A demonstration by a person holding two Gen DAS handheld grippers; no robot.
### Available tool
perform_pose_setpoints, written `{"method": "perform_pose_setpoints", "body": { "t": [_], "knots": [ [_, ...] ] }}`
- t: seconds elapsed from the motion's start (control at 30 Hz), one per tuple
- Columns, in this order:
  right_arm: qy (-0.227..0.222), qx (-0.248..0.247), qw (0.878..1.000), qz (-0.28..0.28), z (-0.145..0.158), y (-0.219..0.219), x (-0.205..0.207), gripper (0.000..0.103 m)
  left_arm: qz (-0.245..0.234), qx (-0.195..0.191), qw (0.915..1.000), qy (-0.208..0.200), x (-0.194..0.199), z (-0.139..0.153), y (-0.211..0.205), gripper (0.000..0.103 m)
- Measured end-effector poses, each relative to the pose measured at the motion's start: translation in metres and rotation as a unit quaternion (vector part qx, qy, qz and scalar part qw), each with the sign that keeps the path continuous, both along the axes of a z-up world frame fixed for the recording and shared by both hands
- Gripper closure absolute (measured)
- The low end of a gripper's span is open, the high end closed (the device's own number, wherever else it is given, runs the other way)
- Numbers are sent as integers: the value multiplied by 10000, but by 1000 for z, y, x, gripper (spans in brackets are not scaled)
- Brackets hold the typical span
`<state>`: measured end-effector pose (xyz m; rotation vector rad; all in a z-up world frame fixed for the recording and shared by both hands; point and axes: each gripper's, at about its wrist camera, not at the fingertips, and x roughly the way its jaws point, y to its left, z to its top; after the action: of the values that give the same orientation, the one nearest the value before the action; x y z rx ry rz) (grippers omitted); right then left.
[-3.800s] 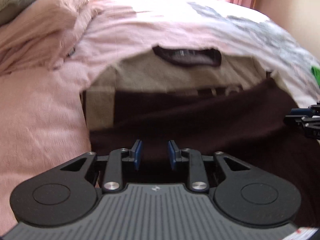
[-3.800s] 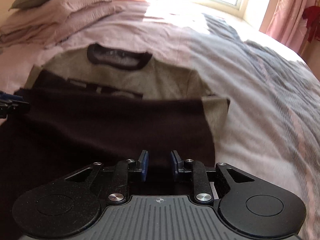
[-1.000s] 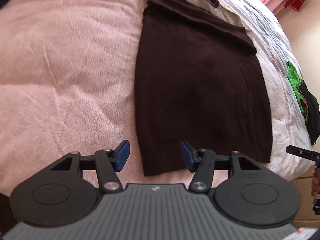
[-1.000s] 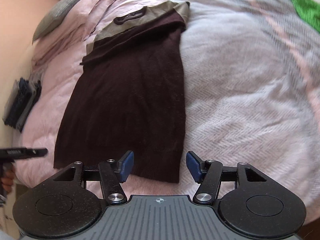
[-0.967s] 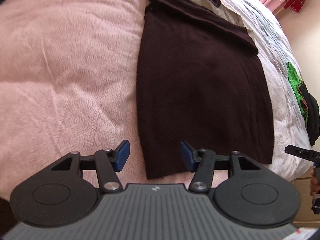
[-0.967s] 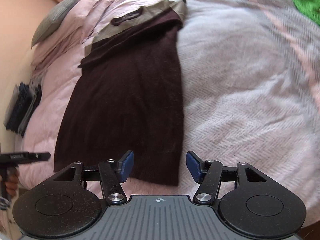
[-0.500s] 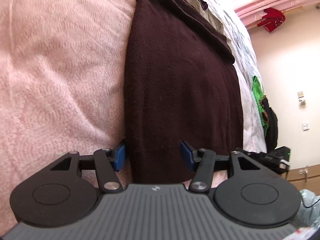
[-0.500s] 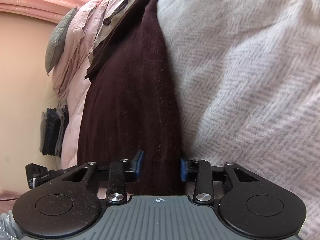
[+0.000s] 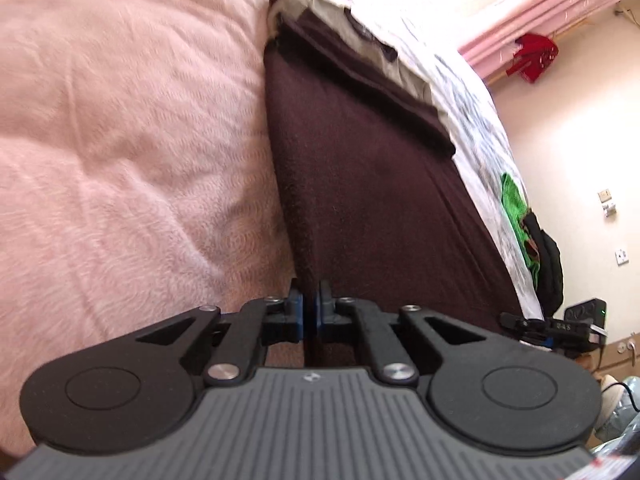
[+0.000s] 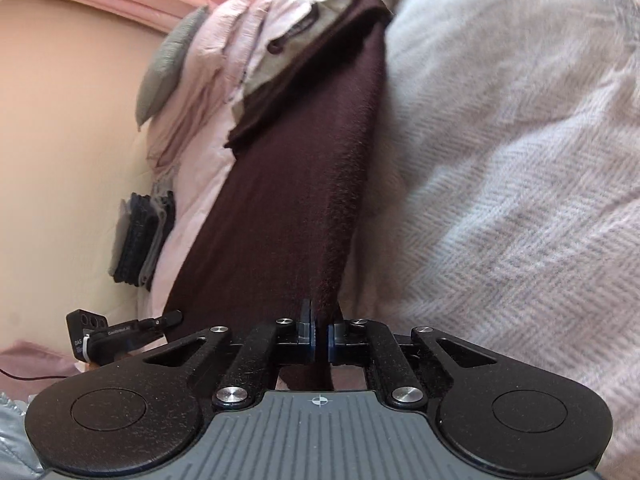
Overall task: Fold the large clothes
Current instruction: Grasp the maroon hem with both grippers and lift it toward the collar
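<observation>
The dark brown garment [image 9: 372,184] lies stretched along the bed [image 9: 120,120], running from each gripper at 6 o'clock up toward 12 o'clock, its sides apparently already folded in to make a long narrow strip. That shape looks deliberate: a tidy band is easy to double over end to end. At the far end a beige panel with a dark collar [image 10: 294,32] peeks out near the pillows [image 10: 168,64]. Down at the near hem, the left gripper [image 9: 310,316] is pressed together on one corner of the cloth, pinching it right at the edge. The right gripper [image 10: 320,338] is clamped on the opposite corner, fabric caught between its blue pads [image 10: 308,336]. Two corners, two grips: my read is the hem gets carried up toward the collar next, kept level so the fold lands square.
</observation>
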<state>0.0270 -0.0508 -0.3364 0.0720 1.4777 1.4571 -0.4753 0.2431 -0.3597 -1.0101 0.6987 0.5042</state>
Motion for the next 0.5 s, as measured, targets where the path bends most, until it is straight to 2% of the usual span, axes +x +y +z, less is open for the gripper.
{"method": "perform_pose_setpoints", "body": {
  "t": [0.13,0.2,0.33,0.5],
  "knots": [
    [-7,135,9998,121,13,-19,-13,102,-55,318,9995,-50,-10,26,-21,101],
    [90,83,9997,208,17,-32,-20,102,-52,340,9994,-14,-17,33,-35,101],
    [263,-175,9988,378,27,-72,-33,102,228,81,9996,122,-44,41,-71,101],
    [573,-791,9932,637,28,-125,-53,102,479,-358,9972,444,-82,48,-126,100]
  ]
}}
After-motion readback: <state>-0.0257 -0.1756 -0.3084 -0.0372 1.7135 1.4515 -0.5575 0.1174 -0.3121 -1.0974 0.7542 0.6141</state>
